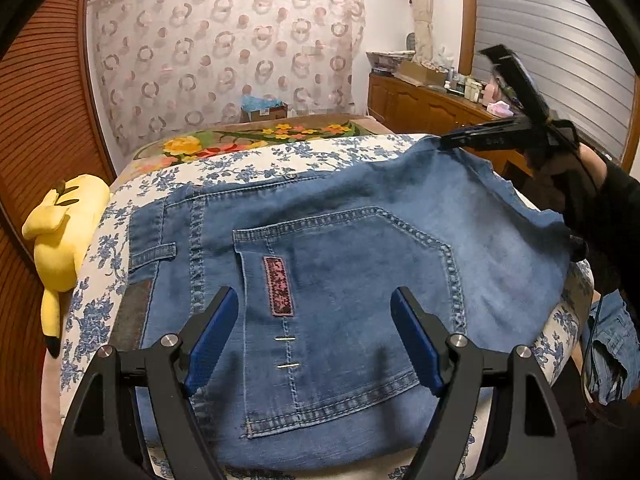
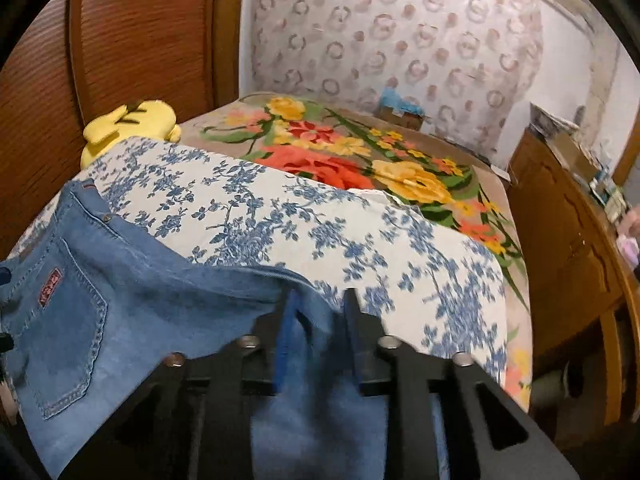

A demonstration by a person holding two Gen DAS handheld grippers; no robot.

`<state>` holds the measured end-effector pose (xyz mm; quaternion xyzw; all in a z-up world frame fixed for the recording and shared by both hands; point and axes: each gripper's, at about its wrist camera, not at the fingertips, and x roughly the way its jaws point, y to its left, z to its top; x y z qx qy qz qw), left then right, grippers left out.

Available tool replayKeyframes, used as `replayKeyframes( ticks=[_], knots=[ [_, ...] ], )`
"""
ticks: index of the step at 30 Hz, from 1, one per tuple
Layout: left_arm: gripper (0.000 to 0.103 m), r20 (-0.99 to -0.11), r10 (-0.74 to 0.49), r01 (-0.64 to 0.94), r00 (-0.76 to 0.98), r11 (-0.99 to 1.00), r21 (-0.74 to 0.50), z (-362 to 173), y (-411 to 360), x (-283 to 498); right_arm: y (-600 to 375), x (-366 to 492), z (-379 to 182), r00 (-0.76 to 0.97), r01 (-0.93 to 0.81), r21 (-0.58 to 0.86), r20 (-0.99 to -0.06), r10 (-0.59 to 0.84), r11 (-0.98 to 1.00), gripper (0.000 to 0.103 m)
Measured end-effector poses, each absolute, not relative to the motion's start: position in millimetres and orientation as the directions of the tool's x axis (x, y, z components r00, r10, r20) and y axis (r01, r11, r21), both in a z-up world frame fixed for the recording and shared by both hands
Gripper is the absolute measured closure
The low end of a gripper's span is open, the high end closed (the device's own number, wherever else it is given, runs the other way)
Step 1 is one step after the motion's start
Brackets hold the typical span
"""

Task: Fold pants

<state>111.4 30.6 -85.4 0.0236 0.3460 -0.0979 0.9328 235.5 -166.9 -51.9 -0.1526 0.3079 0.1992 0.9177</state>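
Observation:
Blue jeans (image 1: 340, 248) lie spread on the bed, back side up, with a stitched back pocket (image 1: 344, 300) and a dark red patch. My left gripper (image 1: 315, 294) hovers open just above that pocket, nothing between its blue pads. My right gripper (image 1: 452, 142) is at the far right edge of the jeans, held by a hand in a dark sleeve (image 1: 616, 216). In the right wrist view the jeans (image 2: 160, 292) run under the right gripper (image 2: 320, 300). Its jaws stand a little apart with denim lying loose between them.
The jeans rest on a white cover with blue flowers (image 2: 320, 220), over a bright floral blanket (image 2: 360, 152). A yellow plush toy (image 1: 60, 232) lies at the bed's left edge. A wooden dresser (image 2: 560, 240) stands to the right. More denim (image 1: 612, 352) hangs off the right side.

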Motion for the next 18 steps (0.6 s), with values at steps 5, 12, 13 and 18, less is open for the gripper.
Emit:
replayKeyframes(
  ticks=[5, 12, 13, 18],
  knots=[
    [0.024, -0.648, -0.185, 0.212, 0.739, 0.977, -0.036, -86, 25, 111, -209, 199, -50, 0.755, -0.418, -0.105, -0.593, 0.28, 0.903, 0.066],
    [0.024, -0.649, -0.218, 0.25, 0.729, 0.967, -0.044, -87, 3, 112, -274, 121, -64, 0.81, -0.28, -0.056, -0.55, 0.204, 0.958, 0.059],
    [0.024, -0.649, -0.226, 0.258, 0.727, 0.965, -0.047, -87, -2, 113, -279, 113, -67, 0.814, -0.262, -0.053, -0.548, 0.192, 0.963, 0.058],
    [0.024, -0.657, -0.245, 0.29, 0.713, 0.956, -0.041, -90, -27, 121, -301, 80, -84, 0.82, -0.183, -0.007, -0.553, 0.149, 0.983, 0.053]
  ],
)
